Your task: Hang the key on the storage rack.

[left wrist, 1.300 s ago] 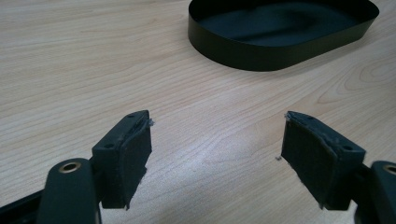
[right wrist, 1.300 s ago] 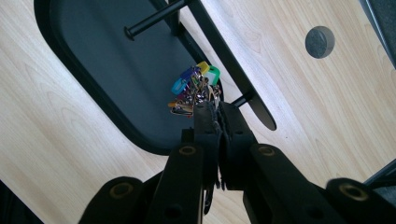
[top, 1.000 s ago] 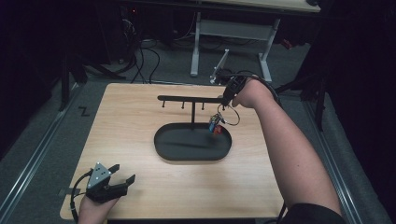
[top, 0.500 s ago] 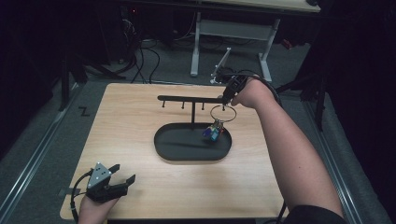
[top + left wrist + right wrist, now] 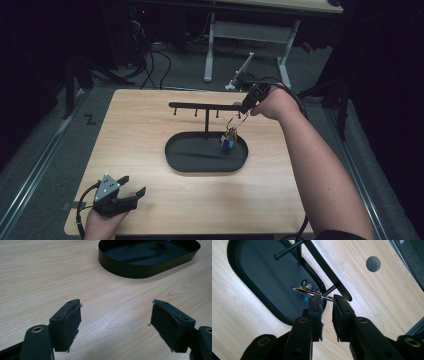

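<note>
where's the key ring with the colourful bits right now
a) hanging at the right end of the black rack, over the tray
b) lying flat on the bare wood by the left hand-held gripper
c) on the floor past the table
a: the key ring hangs by the right end of the black rack, its colourful charms dangling over the oval tray, with the right hand-held gripper at the ring.

Pale wood-grain table [image 5: 150, 125], smooth matt finish, matt black metal tray [image 5: 200, 165] and rack [image 5: 200, 105], shiny metal key ring [image 5: 236, 121], black plastic jaws with frayed, rough pads [image 5: 68, 322]
</note>
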Available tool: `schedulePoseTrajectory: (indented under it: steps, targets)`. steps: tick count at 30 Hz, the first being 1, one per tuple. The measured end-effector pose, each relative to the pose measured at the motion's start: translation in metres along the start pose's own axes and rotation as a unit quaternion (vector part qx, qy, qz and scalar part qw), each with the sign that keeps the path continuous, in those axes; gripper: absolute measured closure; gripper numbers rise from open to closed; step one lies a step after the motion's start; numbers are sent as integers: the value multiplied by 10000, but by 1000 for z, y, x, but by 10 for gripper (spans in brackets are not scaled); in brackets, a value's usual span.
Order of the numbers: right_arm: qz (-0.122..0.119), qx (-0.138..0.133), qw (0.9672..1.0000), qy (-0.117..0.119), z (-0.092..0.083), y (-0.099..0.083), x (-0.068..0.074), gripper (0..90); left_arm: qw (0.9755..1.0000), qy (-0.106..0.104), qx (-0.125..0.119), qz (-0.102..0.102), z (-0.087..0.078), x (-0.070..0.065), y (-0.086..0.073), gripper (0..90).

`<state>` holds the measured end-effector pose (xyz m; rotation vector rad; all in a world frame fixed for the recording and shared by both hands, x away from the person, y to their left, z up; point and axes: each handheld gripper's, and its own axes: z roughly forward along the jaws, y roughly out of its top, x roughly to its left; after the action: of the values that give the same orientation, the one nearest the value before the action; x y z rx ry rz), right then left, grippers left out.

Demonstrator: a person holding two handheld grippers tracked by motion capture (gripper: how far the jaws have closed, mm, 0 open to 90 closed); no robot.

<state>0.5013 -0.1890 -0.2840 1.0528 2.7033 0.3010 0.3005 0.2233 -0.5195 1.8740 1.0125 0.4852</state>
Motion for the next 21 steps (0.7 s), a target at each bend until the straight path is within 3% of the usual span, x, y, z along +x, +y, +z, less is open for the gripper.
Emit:
schedulePoseTrajectory:
  steps: [3,10,15,16,17,21]
  targets:
    - [107,-87,9999,-45,-1,-7,1,740,10000,-6,6,30,0,-1,0,246]
    - [336,-111,9994,-14,1,-21,0,756,10000,-59,48,46,3,-2,1,246]
    - [369,-164,9992,1,6,-35,-3,743,9999,-89,79,92,6,-4,2,246]
    - [475,-140,9988,14,7,-38,-2,736,9999,-103,92,86,7,-4,2,246]
    - [390,-160,9991,-3,9,-42,-4,727,9999,-100,86,82,7,-4,2,246]
    - [480,-171,9987,-43,14,-55,-3,685,9998,-126,84,101,9,-5,3,246]
